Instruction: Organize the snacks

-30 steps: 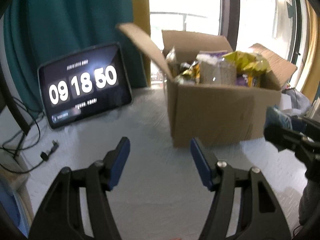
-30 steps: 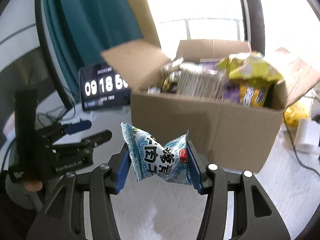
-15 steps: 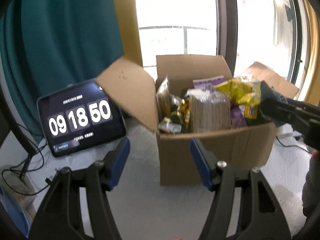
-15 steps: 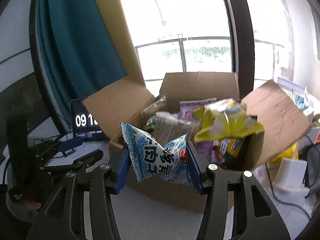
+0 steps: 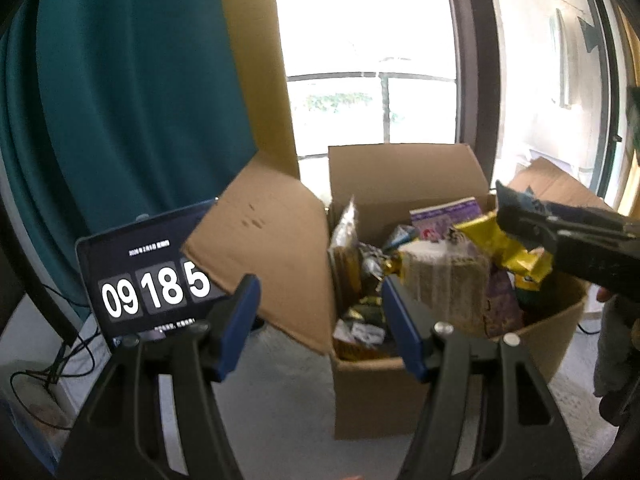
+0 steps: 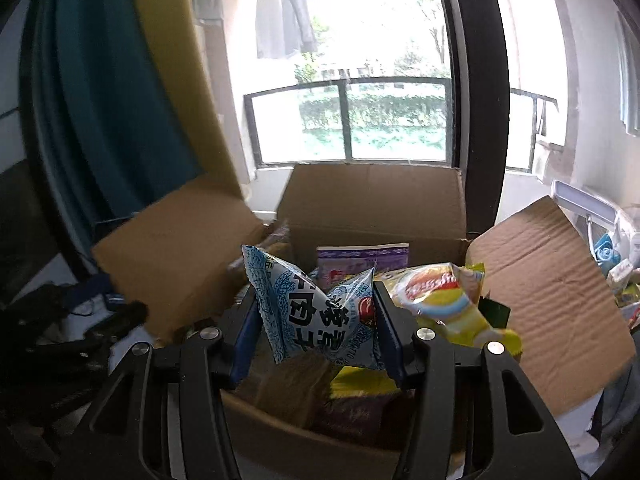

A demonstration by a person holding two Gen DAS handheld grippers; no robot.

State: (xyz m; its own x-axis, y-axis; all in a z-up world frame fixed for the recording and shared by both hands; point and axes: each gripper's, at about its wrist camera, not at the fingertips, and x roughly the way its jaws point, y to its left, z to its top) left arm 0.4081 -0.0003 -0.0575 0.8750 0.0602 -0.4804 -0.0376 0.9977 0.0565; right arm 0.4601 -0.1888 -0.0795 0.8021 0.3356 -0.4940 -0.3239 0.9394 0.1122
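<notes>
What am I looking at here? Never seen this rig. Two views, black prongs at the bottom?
No robot: a person holds a two-finger gripper in each hand, each with a fisheye camera looking along its fingers. The left view shows the left gripper open and empty, facing an open cardboard box full of snack packs, with a tablet clock beside it on the table. The right view shows the right gripper clamping a blue-and-white snack bag above that box, next to a yellow bag in it.
</notes>
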